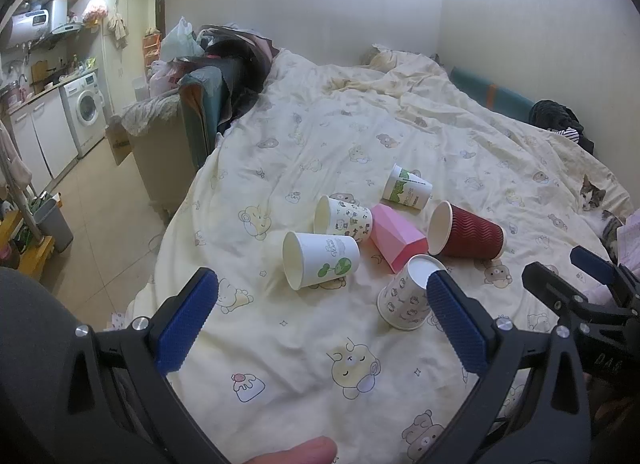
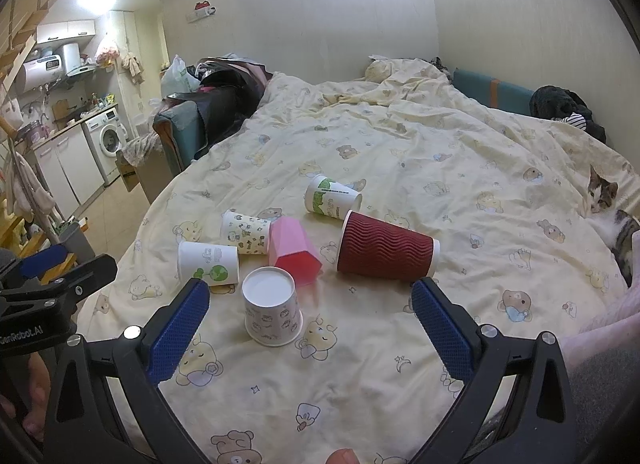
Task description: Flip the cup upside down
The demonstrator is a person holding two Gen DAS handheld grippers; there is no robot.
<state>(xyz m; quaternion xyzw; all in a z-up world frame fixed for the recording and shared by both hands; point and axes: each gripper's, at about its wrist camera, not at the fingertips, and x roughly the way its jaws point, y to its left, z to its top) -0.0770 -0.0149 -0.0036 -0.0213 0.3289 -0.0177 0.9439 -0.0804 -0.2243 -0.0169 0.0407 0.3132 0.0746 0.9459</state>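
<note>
One bear-print cup [image 2: 272, 306] stands upside down on the bed [image 2: 400, 344]; five lie sideways; left claw [image 1: 320, 296] and right claw [image 2: 308, 304] gape, empty

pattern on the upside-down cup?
White with small cartoon bear prints; the upside-down cup shows best in the right wrist view.

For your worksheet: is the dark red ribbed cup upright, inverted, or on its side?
On its side. The dark red ribbed cup lies lengthwise on the bedspread, open mouth facing sideways.
</note>
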